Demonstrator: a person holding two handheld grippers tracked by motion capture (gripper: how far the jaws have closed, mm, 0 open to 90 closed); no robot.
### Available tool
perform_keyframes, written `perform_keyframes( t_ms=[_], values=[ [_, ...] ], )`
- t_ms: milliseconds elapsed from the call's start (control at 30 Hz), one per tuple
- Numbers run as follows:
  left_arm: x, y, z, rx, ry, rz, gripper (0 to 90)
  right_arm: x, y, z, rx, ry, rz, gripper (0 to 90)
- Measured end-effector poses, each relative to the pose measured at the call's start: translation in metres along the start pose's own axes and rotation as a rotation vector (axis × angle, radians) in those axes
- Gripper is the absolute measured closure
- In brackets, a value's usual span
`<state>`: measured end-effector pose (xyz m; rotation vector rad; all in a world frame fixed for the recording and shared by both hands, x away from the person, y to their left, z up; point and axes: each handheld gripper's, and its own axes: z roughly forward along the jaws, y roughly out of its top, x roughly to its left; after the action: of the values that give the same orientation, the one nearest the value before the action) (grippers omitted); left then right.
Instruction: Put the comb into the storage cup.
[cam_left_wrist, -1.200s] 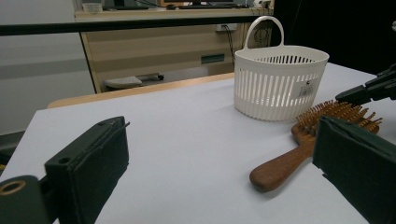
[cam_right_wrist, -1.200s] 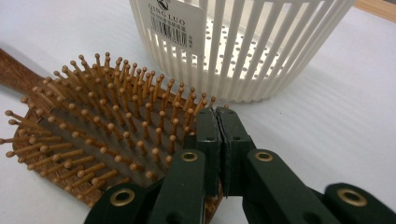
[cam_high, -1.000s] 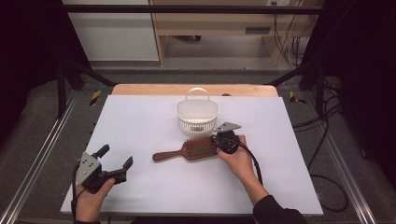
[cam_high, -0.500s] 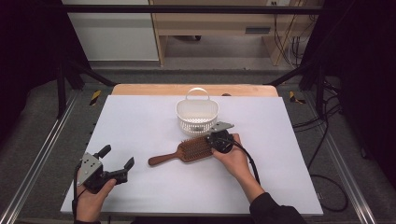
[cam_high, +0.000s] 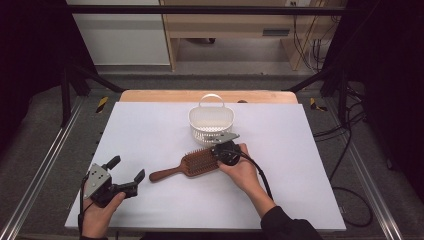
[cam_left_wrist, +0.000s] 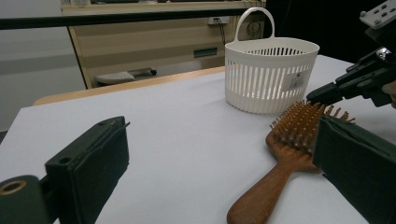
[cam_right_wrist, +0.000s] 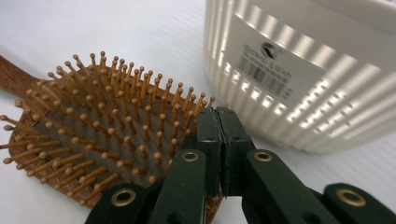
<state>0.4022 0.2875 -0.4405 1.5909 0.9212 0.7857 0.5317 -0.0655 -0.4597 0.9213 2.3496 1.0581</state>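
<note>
Brush (cam_high: 187, 165) flat on table, bristles up, just in front of basket (cam_high: 211, 122). Rigid wood, light; grip bare handle. Right gripper (cam_right_wrist: 217, 120) closed, empty, over bristle head. Left gripper (cam_high: 125, 173) open, well left of brush.

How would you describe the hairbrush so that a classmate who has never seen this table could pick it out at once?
Start at the white table and find the white slatted basket with a handle near its far middle. Just in front of it lies the hairbrush, bristles up, its handle towards the left gripper. It is the one brown wooden thing there, an oval paddle head studded with pale pins.
</note>
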Motion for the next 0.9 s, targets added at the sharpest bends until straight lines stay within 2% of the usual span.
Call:
perform_keyframes(
  t_ms=[467,500,633,900],
  values=[
    [-0.003,0.000,0.002,0.013,-0.015,0.005,3.7,0.025,0.019,0.021,-0.012,0.024,-0.025,89.4],
    [-0.003,0.000,0.002,0.015,-0.017,0.007,3.6,0.031,0.023,0.025,-0.015,0.033,-0.043,89.8],
    [-0.004,0.000,0.002,0.016,-0.017,0.010,3.7,0.040,0.026,0.029,-0.021,0.045,-0.061,90.0],
    [-0.004,0.000,0.004,0.028,-0.014,0.015,3.7,0.041,0.027,0.030,-0.028,0.049,-0.055,90.0]
  ],
)
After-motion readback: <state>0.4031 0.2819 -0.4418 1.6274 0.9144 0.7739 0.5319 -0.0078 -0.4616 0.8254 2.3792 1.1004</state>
